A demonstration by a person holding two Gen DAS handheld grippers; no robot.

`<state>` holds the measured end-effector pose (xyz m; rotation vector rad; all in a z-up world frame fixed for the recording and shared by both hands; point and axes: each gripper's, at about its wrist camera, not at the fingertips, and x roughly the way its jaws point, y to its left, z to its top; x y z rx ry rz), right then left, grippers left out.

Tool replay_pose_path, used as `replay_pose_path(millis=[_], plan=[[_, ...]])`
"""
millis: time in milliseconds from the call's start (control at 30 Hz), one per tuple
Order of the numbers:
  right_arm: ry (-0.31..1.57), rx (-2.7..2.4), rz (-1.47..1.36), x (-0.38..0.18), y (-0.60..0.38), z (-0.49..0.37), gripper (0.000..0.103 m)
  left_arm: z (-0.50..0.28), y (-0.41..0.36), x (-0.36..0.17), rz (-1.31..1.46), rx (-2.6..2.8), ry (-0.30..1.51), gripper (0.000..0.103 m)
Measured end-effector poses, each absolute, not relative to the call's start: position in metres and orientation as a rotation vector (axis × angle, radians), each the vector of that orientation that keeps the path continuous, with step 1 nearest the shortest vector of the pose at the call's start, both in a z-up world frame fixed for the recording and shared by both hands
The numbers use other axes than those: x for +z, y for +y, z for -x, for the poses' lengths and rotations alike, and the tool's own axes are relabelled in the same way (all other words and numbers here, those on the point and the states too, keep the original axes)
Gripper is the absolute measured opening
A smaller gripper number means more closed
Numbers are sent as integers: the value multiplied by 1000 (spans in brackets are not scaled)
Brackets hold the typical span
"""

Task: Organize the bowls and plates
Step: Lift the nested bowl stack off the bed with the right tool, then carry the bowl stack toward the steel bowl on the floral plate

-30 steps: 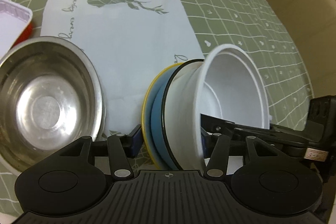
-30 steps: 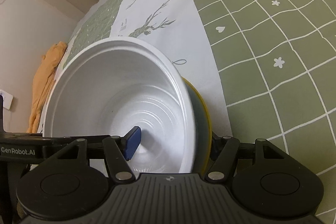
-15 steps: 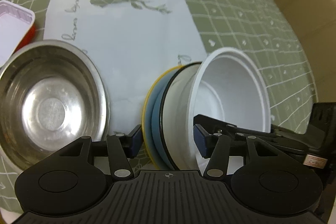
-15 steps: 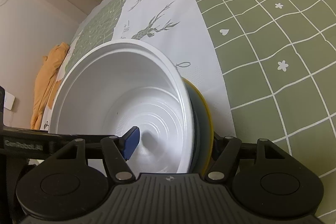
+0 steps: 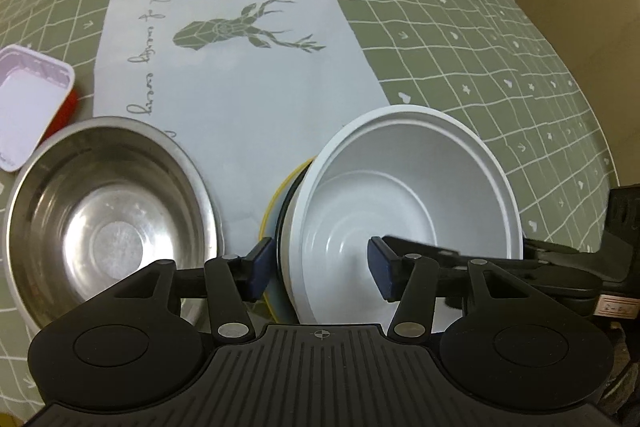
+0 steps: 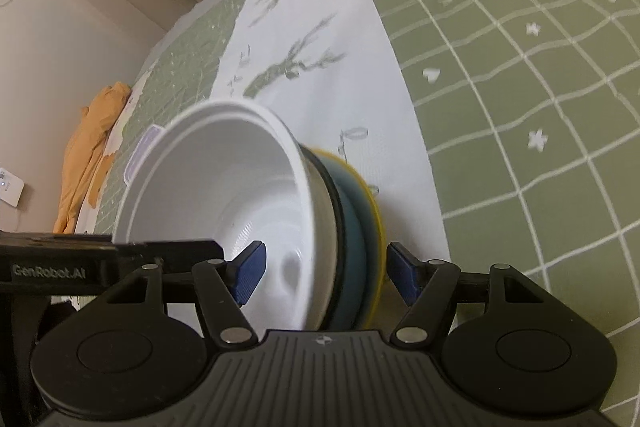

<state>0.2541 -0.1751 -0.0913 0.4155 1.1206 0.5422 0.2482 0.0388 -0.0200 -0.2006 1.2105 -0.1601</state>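
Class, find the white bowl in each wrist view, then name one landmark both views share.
Left wrist: white bowl, lower centre-right, beside the steel bowl.
Right wrist: lower centre-left, tipped on its side.
Shared landmark: the deer print on the runner.

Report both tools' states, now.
Left tool: around the tilted dish stack; grip cannot be told.
Right tool: around the same stack; cannot be told.
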Motion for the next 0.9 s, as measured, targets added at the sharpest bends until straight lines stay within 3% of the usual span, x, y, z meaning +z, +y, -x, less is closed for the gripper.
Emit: replay_pose_path(millis=[100,333,633,900], plan=[[1157,551,-441,-100,-173,-256,68,-246,43,-20,206,-170,1215,53],[1156,532,-428,-98,-173,-260,68,-244,48,-20,194,-150,1214,36],[1131,529,-387,-88,-175,-257,68,-227,35,9,79,-138,1163,43],[1141,552,-384,-90,-171,-252,68,-231,38,-11,114,-128,1220,43]])
